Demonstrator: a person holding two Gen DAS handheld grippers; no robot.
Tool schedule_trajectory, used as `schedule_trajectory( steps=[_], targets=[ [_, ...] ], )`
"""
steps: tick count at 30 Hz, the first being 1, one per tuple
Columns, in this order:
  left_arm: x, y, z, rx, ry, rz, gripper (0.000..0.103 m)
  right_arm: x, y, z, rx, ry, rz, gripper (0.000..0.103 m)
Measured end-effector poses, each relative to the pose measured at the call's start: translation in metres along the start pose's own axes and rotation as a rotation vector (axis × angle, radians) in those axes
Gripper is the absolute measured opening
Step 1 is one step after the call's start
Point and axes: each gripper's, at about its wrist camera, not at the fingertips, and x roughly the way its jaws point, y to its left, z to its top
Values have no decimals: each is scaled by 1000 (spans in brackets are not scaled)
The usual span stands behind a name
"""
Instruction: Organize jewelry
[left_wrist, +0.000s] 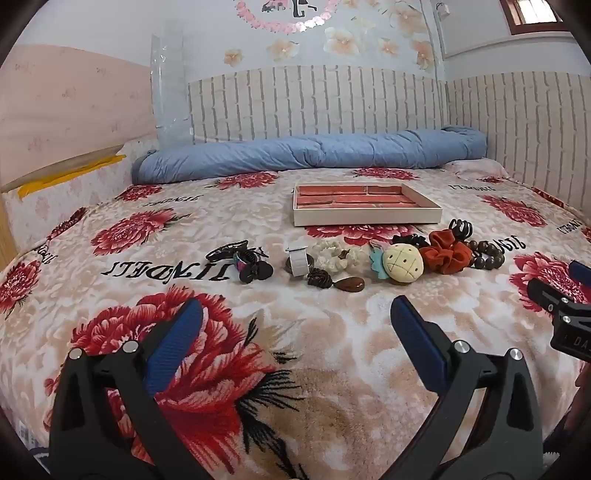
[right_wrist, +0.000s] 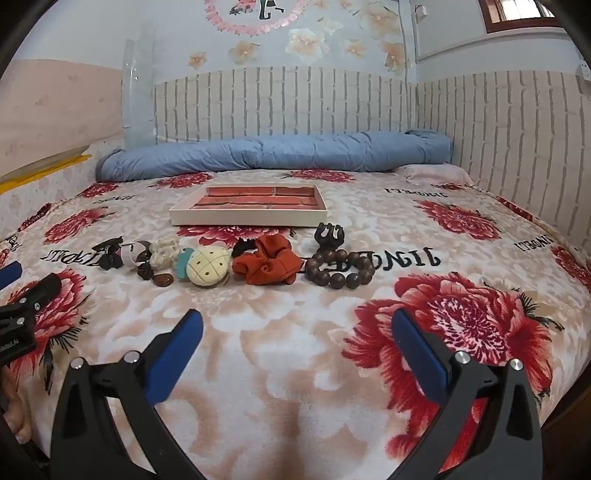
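One flowered blanket (right_wrist: 295, 332) spread over the bed, blue rolled quilt (right_wrist: 273, 151) by the wall, empty tray (right_wrist: 247, 218) mid-bed, row of jewelry just before it, rust scrunchie (right_wrist: 267, 266), bead bracelet (right_wrist: 340, 271), left gripper (left_wrist: 295, 325) and right gripper (right_wrist: 297, 334) both spread wide, holding nothing

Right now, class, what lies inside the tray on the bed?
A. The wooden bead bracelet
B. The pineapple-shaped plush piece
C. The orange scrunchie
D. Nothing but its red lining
D: the tray shows only its red lining, while the bead bracelet, orange scrunchie and pineapple plush piece all lie on the blanket in front of it.
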Motion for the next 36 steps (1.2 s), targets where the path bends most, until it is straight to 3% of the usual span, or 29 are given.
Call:
schedule_trajectory(
  steps=[36],
  targets=[
    [3, -1, 1, 0, 4, -4, 98, 3, 2, -2, -18, -18, -29, 99]
  ],
)
